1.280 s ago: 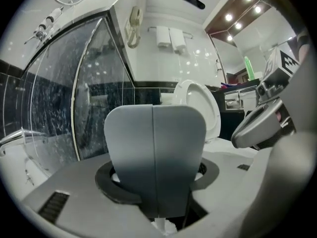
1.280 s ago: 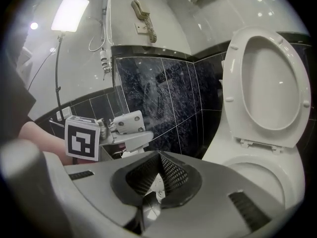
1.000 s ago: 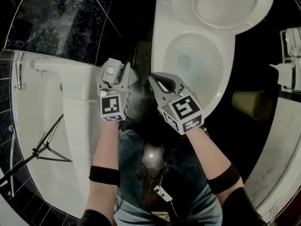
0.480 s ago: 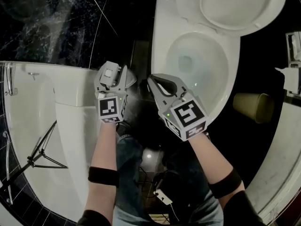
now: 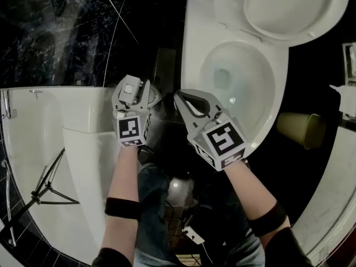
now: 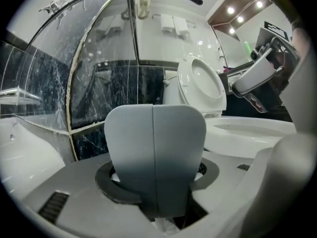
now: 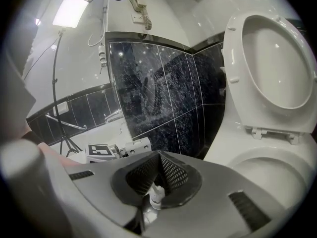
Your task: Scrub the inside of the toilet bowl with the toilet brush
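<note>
Dark marbled wall tiles [image 5: 55, 32], white ceramic toilet bowl [image 5: 192, 49], seat up. Left claw [image 6: 153, 114] pinched together, holding nothing. Right claw [image 7: 158, 156] also closed and empty, beside the bowl's edge.

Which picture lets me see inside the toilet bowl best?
The head view: it looks straight down into the toilet bowl. The left gripper view catches only its rim side-on; the right gripper view shows just part of it.

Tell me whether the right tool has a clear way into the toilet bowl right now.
Probably yes: the right tool hangs beside the toilet bowl, the lid is raised, and nothing lies between them.
</note>
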The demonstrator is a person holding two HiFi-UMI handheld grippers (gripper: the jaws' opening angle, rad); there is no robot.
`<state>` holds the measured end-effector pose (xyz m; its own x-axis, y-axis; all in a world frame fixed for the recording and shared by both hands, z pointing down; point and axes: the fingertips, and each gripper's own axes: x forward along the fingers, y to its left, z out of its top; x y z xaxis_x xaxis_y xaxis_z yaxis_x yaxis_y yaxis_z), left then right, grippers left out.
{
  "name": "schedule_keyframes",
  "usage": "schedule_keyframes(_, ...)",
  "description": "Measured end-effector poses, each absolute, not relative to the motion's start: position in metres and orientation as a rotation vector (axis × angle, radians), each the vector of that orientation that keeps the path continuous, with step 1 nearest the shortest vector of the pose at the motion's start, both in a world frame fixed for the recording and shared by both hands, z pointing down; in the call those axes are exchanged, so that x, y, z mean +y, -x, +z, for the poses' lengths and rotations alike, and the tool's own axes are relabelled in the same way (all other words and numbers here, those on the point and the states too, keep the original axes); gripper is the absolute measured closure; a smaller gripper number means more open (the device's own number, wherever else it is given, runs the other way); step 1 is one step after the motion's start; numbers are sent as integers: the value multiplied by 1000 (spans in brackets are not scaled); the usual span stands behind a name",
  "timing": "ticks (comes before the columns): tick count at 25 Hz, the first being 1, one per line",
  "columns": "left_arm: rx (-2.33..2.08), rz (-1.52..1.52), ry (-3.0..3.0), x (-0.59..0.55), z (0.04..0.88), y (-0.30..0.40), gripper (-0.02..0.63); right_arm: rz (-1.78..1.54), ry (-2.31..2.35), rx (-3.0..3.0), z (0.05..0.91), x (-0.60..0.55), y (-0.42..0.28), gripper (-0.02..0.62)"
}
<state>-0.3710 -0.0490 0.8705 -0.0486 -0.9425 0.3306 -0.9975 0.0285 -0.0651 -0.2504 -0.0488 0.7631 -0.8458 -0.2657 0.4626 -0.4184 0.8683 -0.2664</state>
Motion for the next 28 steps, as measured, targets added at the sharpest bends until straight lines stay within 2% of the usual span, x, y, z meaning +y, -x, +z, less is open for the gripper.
schedule_keyframes(5,-2077,374,-2009,-57,872,361,357,500,-498,-2623,770,-51,256,591)
schedule_keyframes(21,-2003,506,-2001,-31,922,350,346,492,-489,-2625,772,-49,259,591)
schedule_keyframes(23,-1974,541,-1990,-28,928,348,302,496,-488,-2627,771,-49,258,591)
schedule_keyframes(28,-1897,585,-1977,-21,926,345,126,512,-490,-2622,764,-47,256,591)
